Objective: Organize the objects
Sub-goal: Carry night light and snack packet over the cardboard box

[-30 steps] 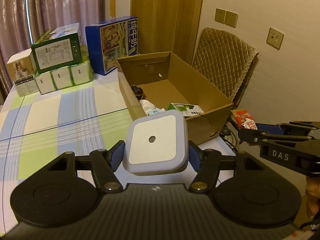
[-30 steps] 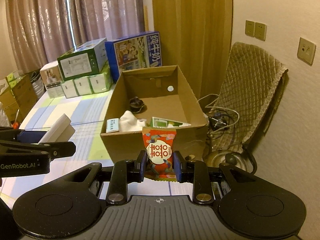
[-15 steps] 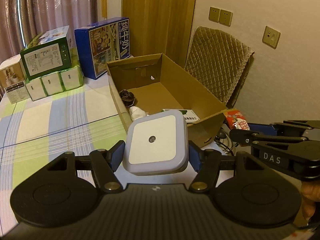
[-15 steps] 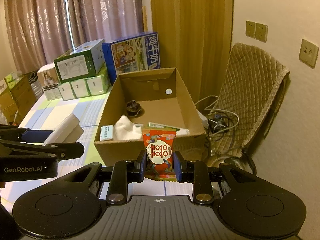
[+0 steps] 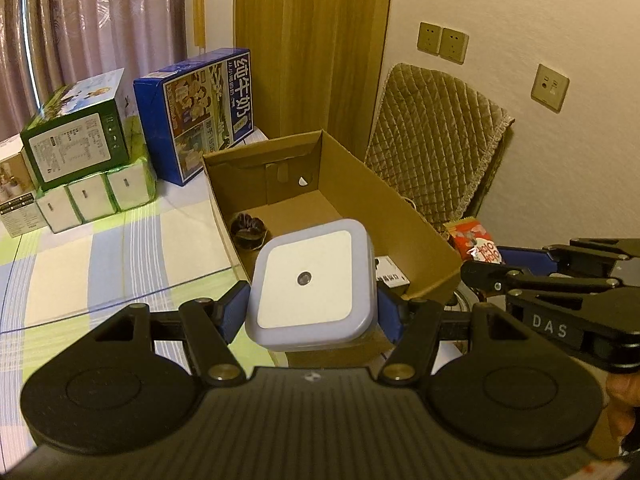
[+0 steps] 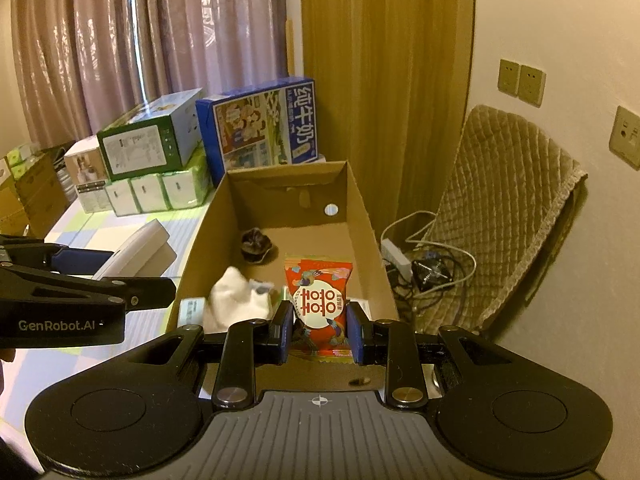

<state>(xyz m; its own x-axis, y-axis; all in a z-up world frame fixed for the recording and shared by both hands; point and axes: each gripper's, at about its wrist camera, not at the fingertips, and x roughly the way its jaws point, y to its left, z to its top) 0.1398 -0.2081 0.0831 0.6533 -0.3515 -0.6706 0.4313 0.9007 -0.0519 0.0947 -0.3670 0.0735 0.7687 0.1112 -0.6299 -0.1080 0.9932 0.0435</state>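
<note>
now night light [image 5: 310,280] clamped in left hand-held gripper [image 5: 310,312], snack packet [image 6: 319,304] in right [image 6: 319,332], over box [image 6: 360,208]

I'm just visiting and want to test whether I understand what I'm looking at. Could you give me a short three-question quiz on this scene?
1. True or false: the left gripper is empty.
2. What does the right gripper hold? A) a white cloth B) a red snack packet C) a blue carton
3. Fill in: the dark round thing lies inside the ____.

Key:
1. False. Its fingers clamp a square night light.
2. B. The snack packet sits between the fingers; the white cloth lies in the box.
3. Box.
</note>
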